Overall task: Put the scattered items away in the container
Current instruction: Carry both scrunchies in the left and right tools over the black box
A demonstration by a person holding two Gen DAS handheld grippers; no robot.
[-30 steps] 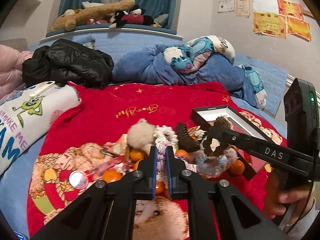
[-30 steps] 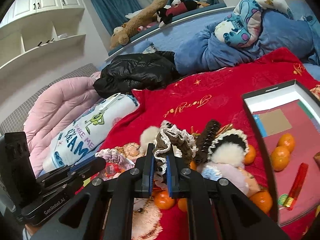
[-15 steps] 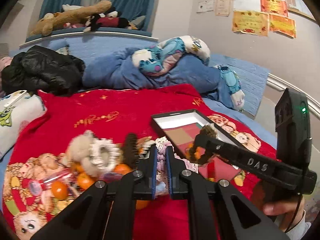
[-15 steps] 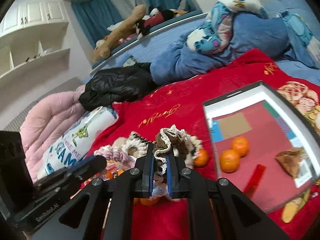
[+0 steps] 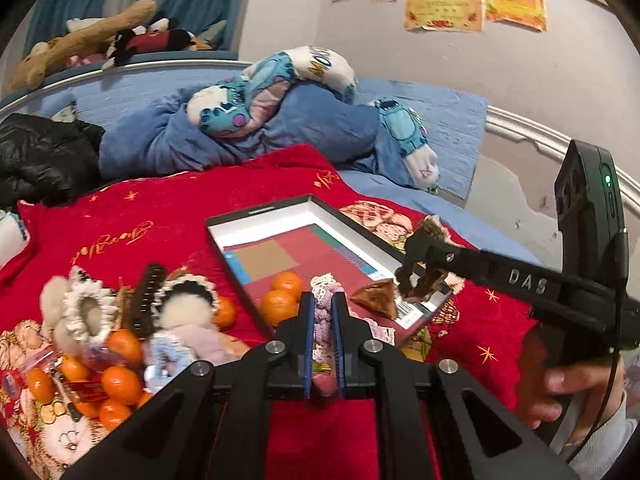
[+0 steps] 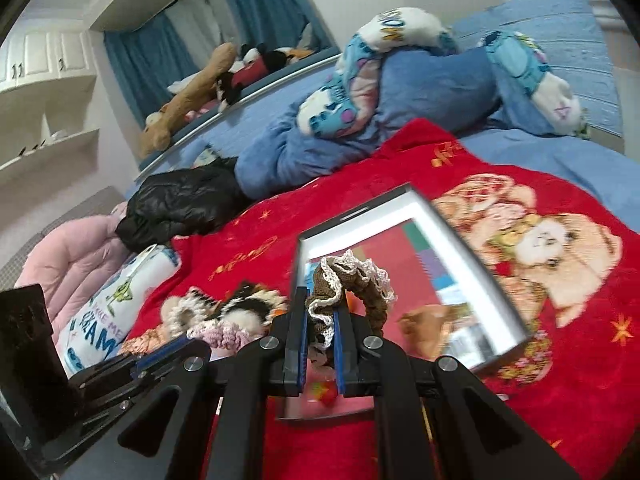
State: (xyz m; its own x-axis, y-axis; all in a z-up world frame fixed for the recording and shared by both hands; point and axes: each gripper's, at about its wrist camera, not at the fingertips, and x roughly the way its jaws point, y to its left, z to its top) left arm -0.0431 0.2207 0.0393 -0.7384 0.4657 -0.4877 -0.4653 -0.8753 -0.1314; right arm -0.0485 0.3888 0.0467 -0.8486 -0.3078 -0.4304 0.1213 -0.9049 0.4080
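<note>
A shallow black-rimmed box point(image 5: 264, 213) point(image 6: 476, 264) lies on the red blanket, holding two oranges point(image 5: 280, 294) and a brown wrapped snack point(image 5: 378, 298). My left gripper point(image 5: 323, 322) is shut on a pink crocheted scrunchie point(image 5: 325, 300), held over the box's near edge. My right gripper point(image 6: 320, 332) is shut on a brown scrunchie with white lace trim point(image 6: 352, 280), held above the box; it also shows in the left wrist view point(image 5: 424, 280) over the box's right rim. A pile of fluffy scrunchies point(image 5: 180, 312), a dark hair clip point(image 5: 146, 296) and several oranges point(image 5: 116, 380) lies left of the box.
The red blanket point(image 5: 160, 208) covers a bed. A blue duvet with a Stitch plush point(image 5: 256, 92) lies behind it, a black jacket point(image 5: 36, 156) at back left, a pink quilt point(image 6: 68, 256) and a printed pillow point(image 6: 116, 312) to the left.
Both grippers have moved right from the pile to the box, each carrying its scrunchie. The box now lies under and ahead of both.
</note>
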